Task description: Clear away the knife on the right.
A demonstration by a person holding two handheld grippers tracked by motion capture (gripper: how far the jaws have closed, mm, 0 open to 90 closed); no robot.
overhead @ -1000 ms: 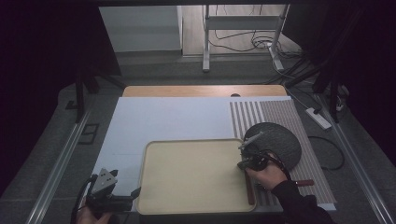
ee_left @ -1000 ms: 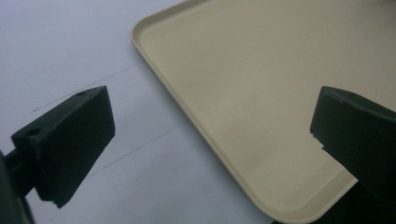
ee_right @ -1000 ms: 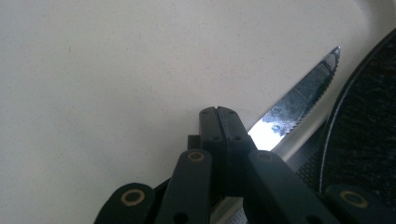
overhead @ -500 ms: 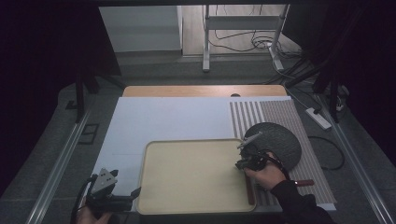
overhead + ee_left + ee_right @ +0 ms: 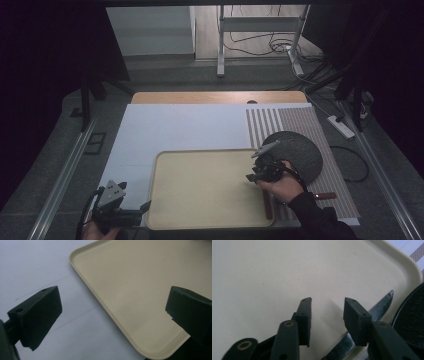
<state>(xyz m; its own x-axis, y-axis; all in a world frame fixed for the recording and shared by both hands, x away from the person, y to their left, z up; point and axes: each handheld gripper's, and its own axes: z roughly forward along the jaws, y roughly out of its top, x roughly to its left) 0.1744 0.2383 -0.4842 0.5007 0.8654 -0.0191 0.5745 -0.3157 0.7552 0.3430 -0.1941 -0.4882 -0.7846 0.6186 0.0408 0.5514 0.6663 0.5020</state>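
While the serrated steel knife with the reddish-brown handle [image 5: 372, 312] lies along the right rim of the shallow beige plastic tray [image 5: 205, 220], blade tip pointing away from the person, the right gripper [image 5: 327, 315] hovers just above it. Its jaws have just been opening and stand apart with nothing between them; the blade passes under the right-hand jaw. Just beside the rim sits a round dark plate [image 5: 295, 152] on a striped mat [image 5: 280, 120]. At the tray's near-left corner the left gripper [image 5: 112, 312] is spread wide, gripping nothing, over a white sheet [image 5: 170, 125].
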